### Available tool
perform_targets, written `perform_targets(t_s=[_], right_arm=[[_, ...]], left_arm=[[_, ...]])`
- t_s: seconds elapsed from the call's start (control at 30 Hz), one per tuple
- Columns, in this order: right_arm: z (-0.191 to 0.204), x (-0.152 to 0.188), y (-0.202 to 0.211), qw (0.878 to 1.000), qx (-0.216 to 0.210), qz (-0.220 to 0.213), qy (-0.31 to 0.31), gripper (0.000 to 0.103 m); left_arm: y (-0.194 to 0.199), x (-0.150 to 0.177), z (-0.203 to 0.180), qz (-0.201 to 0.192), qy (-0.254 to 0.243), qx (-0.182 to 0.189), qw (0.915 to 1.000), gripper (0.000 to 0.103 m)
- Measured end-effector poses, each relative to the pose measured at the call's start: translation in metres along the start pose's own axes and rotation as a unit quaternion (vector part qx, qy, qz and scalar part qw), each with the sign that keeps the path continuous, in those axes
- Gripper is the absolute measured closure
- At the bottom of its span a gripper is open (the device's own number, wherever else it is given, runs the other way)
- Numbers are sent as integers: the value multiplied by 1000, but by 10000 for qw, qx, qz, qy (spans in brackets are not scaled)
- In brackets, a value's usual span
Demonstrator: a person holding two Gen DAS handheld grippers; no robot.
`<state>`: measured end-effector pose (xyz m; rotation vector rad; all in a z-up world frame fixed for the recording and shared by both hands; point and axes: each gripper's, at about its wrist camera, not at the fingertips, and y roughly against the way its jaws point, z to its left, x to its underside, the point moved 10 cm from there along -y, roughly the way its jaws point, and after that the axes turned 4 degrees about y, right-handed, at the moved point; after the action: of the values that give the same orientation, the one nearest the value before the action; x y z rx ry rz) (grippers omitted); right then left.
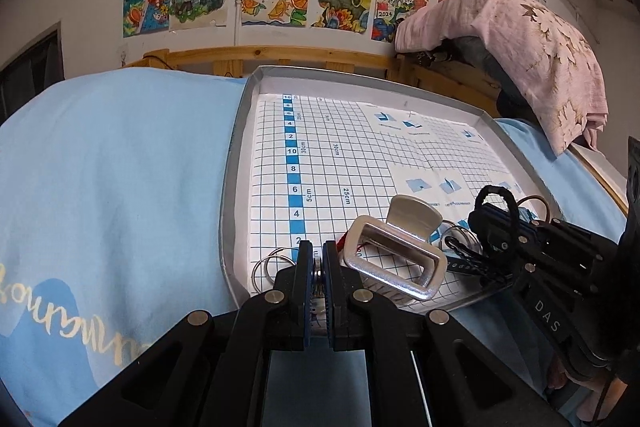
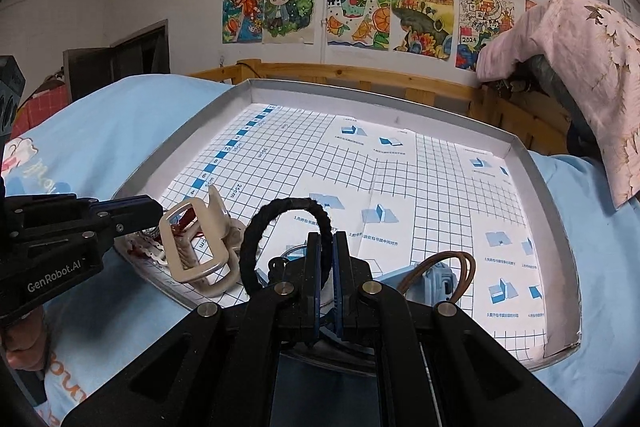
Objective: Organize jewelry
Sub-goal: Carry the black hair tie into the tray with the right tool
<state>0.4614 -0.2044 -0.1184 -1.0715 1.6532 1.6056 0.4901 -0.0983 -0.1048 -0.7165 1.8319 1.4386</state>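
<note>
Sorting step: left gripper jaws nipping a small metal piece; right gripper jaws clamping black hair tie. Next: place at tray's 12 o'clock.

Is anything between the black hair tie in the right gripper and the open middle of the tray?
Nothing visible. The right gripper holds the black braided hair tie, and the gridded floor of the shallow grey tray beyond it lies bare.
</note>
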Motion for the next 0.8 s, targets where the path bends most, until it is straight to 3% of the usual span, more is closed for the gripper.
perform_targets(t_s=[0.47,0.8], right_arm=[[-5,4,-7,9999,57,80,-116,96],[-17,-1,11,9985,262,-351,-332,96]], left_arm=[[0,1,9,-27,370,210,9991,97],[13,-3,4,-243,246,240,9991,97]])
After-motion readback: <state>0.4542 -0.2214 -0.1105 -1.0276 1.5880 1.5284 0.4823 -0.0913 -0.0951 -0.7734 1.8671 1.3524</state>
